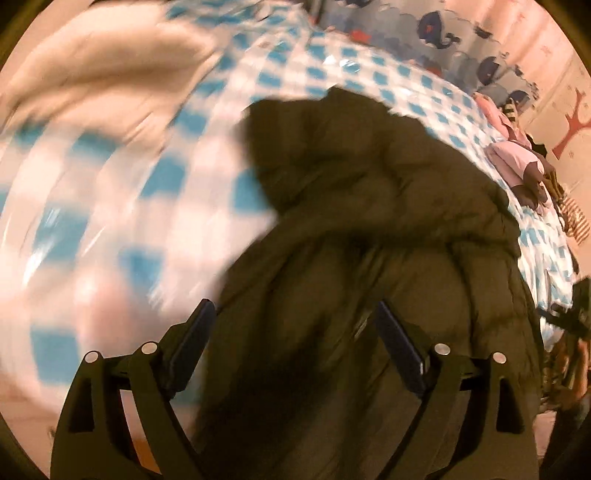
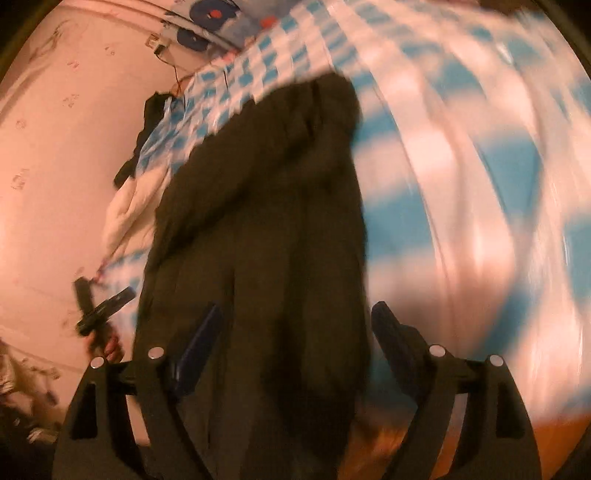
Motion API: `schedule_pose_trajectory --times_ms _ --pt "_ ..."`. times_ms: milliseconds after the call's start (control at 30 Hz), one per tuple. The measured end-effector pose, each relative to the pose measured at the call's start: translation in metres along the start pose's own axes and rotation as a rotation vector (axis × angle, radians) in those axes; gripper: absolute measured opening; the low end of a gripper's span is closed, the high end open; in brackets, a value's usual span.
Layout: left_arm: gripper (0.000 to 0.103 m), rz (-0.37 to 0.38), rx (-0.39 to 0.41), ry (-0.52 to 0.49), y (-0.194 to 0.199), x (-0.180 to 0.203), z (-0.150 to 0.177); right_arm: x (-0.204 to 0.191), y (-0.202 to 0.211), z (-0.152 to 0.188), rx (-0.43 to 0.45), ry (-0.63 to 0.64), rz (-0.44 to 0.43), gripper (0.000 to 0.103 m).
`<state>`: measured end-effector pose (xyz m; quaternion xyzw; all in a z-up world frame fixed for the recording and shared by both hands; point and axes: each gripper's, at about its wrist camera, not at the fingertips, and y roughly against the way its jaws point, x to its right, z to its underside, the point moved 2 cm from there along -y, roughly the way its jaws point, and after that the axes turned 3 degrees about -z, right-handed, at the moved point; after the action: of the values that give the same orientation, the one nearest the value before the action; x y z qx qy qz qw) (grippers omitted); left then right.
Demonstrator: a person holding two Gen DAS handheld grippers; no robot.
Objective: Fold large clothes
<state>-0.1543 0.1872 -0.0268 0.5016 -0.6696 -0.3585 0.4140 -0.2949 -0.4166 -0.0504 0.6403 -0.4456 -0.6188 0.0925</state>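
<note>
Cream garment (image 1: 92, 77): far left on the bed, bunched up and badly smeared by motion blur.
Bed cover (image 1: 155, 177): blue-and-white check, spread under everything; streaked in both views.
Dark jacket (image 1: 369, 229): the big olive padded piece, lying on the bed cover in a long heap running away from both cameras; the right wrist view has it too (image 2: 266, 206).
Left hand-held gripper (image 1: 295, 325): fingers spread wide, over the jacket's near end, nothing pinched between them.
Whale-print fabric (image 1: 443, 33): up at the head of the bed, beyond the jacket.
Pile of clothes (image 1: 524, 162): pink and brown pieces at the bed's right edge, well apart from the jacket.
Pink wall (image 1: 554, 74): behind the pile, red tree-shaped mark on it.
Right hand-held gripper (image 2: 295, 325): fingers spread apart as well, the jacket's near end filling the gap; contact too blurred to tell.
Containers: none to be made out.
</note>
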Motion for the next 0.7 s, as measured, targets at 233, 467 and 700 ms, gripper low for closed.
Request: schedule_pose_trajectory --times_ms 233,467,700 --pt "0.086 0.114 -0.119 0.257 -0.002 -0.095 0.068 0.021 0.001 0.057 -0.085 -0.117 -0.151 0.08" --pt "0.087 0.343 -0.209 0.332 -0.021 -0.104 0.118 0.008 -0.026 0.059 -0.157 -0.134 -0.259 0.083" --pt "0.089 0.509 -0.272 0.269 -0.027 -0.073 0.145 -0.009 -0.043 0.068 -0.193 -0.112 -0.295 0.087"
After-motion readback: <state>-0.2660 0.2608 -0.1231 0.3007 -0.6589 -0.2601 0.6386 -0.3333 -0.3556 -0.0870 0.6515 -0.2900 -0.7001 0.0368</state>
